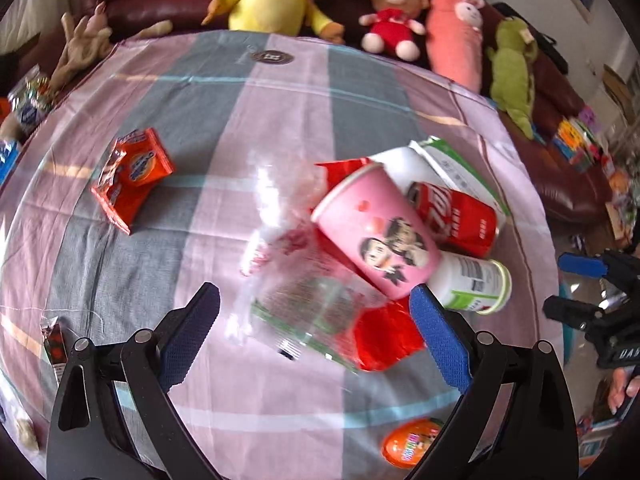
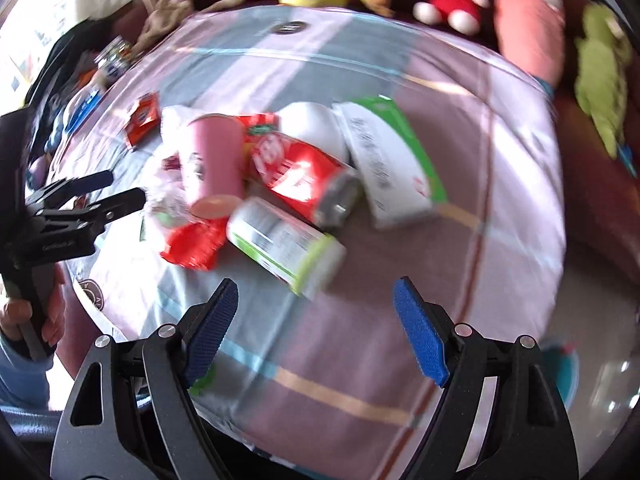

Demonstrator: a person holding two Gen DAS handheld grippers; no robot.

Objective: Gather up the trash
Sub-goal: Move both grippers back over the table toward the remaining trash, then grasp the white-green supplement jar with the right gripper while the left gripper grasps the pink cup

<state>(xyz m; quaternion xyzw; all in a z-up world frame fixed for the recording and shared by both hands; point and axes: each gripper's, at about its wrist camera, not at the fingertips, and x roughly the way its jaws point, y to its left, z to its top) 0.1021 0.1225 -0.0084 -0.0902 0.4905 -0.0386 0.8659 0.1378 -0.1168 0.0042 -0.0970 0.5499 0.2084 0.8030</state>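
Left-view only: orange egg capsule (image 1: 412,443).

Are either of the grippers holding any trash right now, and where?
No. The left gripper and right gripper are both open and empty.

A: How do the left tongs (image 1: 316,300) stand?
B: Spread wide, blue pads (image 1: 440,336) apart, nothing pressed between them, pointing steeply down.
A: And the right tongs (image 2: 316,304)?
B: Also wide apart and empty, angled downward.
A: Any hands visible?
B: One hand (image 2: 24,320) in a light sleeve grips the left tool's handle, at the right camera's edge.
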